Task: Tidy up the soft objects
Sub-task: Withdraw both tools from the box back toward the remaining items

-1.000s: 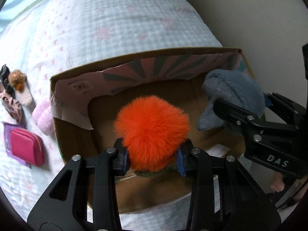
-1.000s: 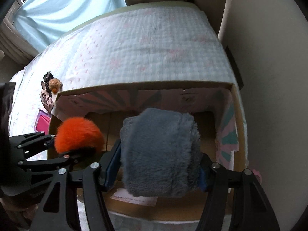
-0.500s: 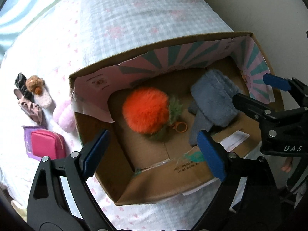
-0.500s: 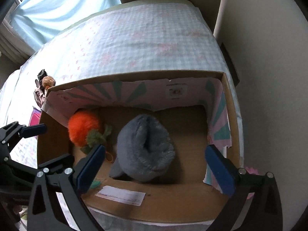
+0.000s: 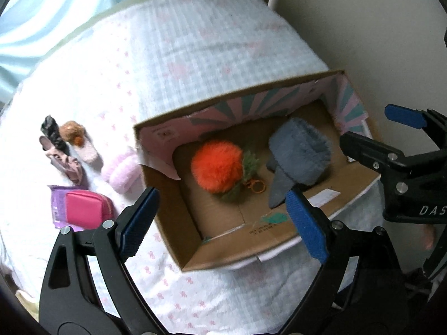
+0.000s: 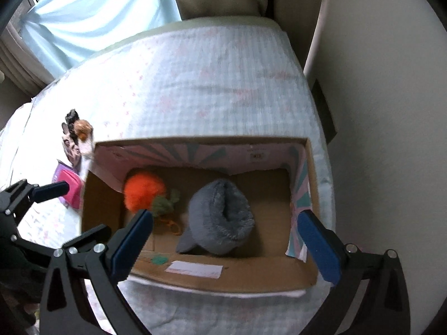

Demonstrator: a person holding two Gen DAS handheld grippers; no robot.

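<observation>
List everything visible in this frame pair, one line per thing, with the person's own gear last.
cardboard box: 1, brown, patterned inside, on the bed
orange pompom: 1, orange with green leaves, in box, left part
grey fuzzy item: 1, grey, in box, middle
pink pouch: 1, magenta, on bed left of box
pale pink fuzzy item: 1, beside box's left wall
small soft items: a few, mixed colours, farther left
bedspread: 1, white with pink print
curtain: 1, light blue, behind the bed
left gripper: jaws open, empty
right gripper: jaws open, empty
</observation>
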